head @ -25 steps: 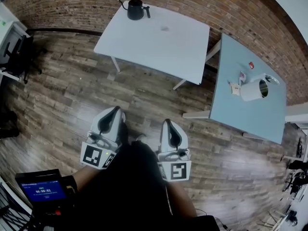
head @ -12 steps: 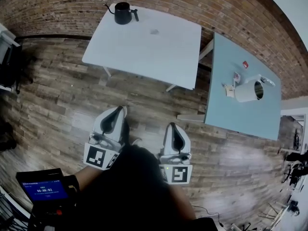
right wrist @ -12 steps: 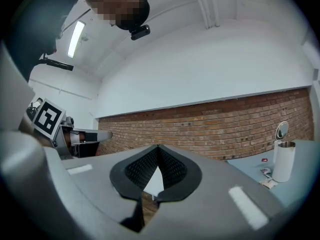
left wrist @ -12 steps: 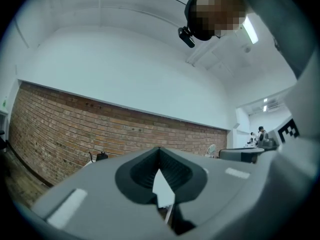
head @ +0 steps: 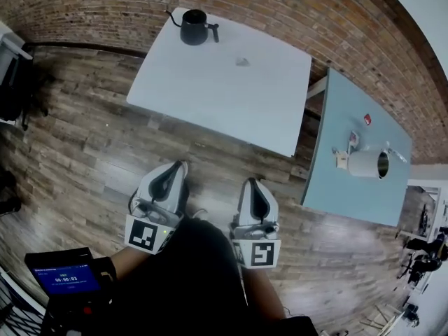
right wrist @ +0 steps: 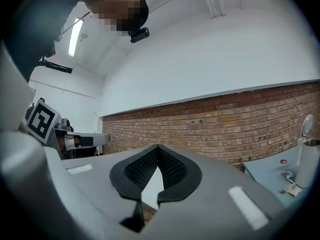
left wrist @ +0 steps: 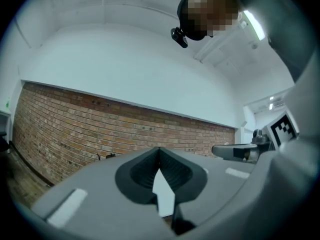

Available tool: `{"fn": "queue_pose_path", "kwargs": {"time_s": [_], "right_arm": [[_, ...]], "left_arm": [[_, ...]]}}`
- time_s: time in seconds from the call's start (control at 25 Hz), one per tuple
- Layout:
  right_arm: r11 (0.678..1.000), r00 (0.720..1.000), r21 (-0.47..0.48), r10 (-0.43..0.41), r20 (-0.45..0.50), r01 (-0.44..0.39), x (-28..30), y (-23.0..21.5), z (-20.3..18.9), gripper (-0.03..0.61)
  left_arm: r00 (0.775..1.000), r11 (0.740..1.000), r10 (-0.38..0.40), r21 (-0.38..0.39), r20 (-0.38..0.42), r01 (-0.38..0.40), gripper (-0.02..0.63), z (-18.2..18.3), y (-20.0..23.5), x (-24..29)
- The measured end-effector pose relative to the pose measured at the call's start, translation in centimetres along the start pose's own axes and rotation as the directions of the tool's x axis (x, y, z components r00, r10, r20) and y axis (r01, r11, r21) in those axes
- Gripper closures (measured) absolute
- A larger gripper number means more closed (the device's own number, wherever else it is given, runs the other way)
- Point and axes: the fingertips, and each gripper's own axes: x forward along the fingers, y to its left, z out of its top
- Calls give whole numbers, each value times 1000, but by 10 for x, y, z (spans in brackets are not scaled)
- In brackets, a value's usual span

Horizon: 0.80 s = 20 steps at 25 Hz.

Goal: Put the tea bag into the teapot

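The left tool (head: pixel 176 168) and the right tool (head: pixel 251 183) lie side by side at lower centre, each with its jaws closed on nothing. Past them is wooden floor (head: pixel 91 138), then a white desk (head: pixel 210 96) at upper centre. The black teapot (head: pixel 194 28) stands at its far corner. A small grey tea bag (head: pixel 242 61) lies apart, to the teapot's right. At right, a blue desk (head: pixel 350 194) bears a white jug (head: pixel 365 164).

Blue screen (head: pixel 67 280) on black device, bottom left: white timer digits, look like 00:00:03; small line above too tiny to read. Black-and-white square code markers, no letters, on left gripper (head: pixel 178 166) and right gripper (head: pixel 250 183).
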Motion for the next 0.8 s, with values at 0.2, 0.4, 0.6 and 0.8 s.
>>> {"fn": "queue_pose_path", "kwargs": {"time_s": [0.2, 0.4, 0.6, 0.8], "right_arm": [[1000, 1000, -25, 3, -6, -4, 47, 2, 6, 577], [999, 1000, -28, -20, -17, 19, 84, 6, 12, 577], [998, 999, -46, -36, -33, 34, 115, 8, 14, 577], [996, 996, -55, -69, -63, 65, 149, 13, 13, 577]], "left_arm": [[1000, 998, 27, -61, 2, -27, 614, -5, 36, 22], [999, 996, 34, -77, -1, -34, 614, -1, 65, 41], [999, 990, 32, -138, -26, -35, 614, -7, 91, 62], [1000, 988, 14, -152, -27, -18, 614, -5, 125, 80]]}}
